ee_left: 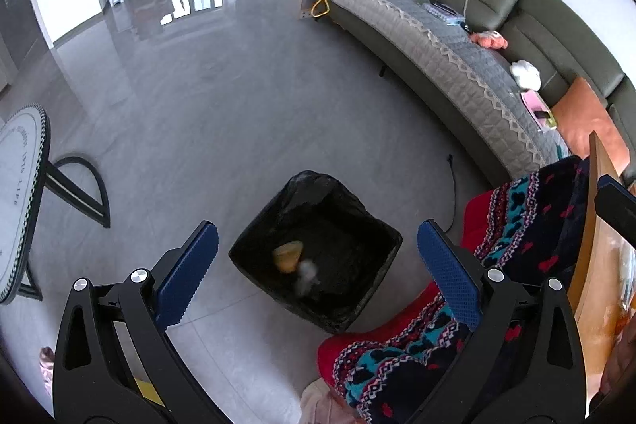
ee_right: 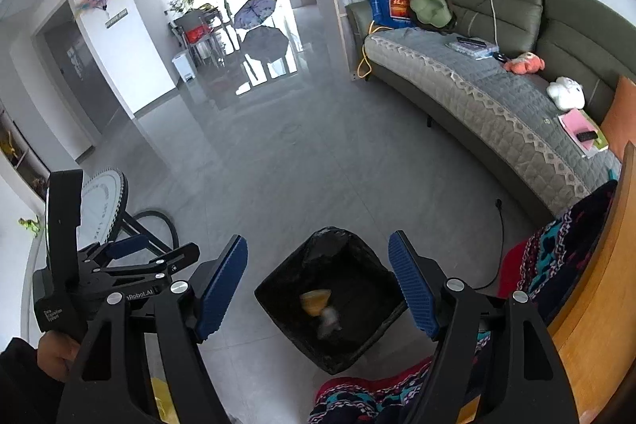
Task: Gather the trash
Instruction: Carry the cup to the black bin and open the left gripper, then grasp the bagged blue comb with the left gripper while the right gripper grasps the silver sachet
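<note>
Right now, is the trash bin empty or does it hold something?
Not empty. The black-lined bin holds a blurred yellow-orange piece and a whitish piece inside.

Black-lined square bin [ee_left: 316, 253] upright on floor; yellow scrap [ee_left: 288, 255], white scrap [ee_left: 307, 273] inside

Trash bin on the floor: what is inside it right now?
Inside the black-lined trash bin lie a yellow-orange scrap and a blurred white piece. The dark liner hides whatever else may sit at the bottom.
</note>
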Demonstrator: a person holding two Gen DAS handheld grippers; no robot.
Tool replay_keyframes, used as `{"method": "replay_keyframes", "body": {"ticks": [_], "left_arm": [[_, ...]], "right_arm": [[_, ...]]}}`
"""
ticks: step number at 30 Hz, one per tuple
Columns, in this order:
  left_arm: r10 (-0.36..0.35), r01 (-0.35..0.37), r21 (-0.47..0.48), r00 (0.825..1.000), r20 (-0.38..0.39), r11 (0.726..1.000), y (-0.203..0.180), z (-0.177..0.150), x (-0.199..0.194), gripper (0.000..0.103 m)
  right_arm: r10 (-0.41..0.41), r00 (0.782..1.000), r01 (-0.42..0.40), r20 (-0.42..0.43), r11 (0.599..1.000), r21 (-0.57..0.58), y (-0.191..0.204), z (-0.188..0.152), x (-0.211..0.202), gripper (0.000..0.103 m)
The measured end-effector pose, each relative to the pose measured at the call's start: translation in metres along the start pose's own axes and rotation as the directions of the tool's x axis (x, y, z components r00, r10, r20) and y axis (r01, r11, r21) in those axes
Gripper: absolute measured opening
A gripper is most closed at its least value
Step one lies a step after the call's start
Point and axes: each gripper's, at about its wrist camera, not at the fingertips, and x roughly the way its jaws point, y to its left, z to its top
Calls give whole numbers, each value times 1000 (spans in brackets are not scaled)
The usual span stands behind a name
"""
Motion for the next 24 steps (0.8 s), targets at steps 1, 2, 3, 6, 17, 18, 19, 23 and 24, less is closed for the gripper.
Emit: {"method": "replay_keyframes", "body": {"ticks": [1, 2, 3, 6, 17, 18, 19, 23, 24], "left_arm": [[-4, 4, 6, 1000, 3, 1000, -2, 0, -1, 97], [-7, 7, 13, 1000, 5, 1000, -3, -1, -2, 97], [-10, 10, 20, 1000, 7, 1000, -4, -1, -2, 97], [-27, 26, 42, 1000, 14, 999, -15, -2, -9, 97], [-157, 148, 196, 987, 31, 969, -102, -13, -33, 97], [-171, 161, 212, 985, 27, 964, -111, -14, -35, 97], [-190, 180, 232, 981, 23, 956, -124, -17, -37, 97], [-250, 236, 304, 968, 9, 923, -171, -28, -45, 97], [-266, 251, 321, 964, 2, 913, -183, -32, -47, 97]], "right_arm": [[-1, 1000, 1, 1, 1000, 4, -3, 0, 0, 74], [-3, 1000, 3, 3, 1000, 8, -4, -1, -2, 74], [-7, 1000, 7, 9, 1000, 13, -6, -3, -7, 74], [-15, 1000, 14, 23, 999, 30, -16, -7, -17, 74], [-126, 988, 112, 92, 984, 140, -74, -36, -87, 74], [-140, 985, 124, 98, 980, 154, -81, -40, -95, 74], [-152, 983, 134, 103, 977, 164, -87, -43, -101, 74], [-224, 967, 192, 120, 954, 230, -120, -61, -133, 74], [-237, 964, 202, 121, 949, 243, -126, -64, -138, 74]]}}
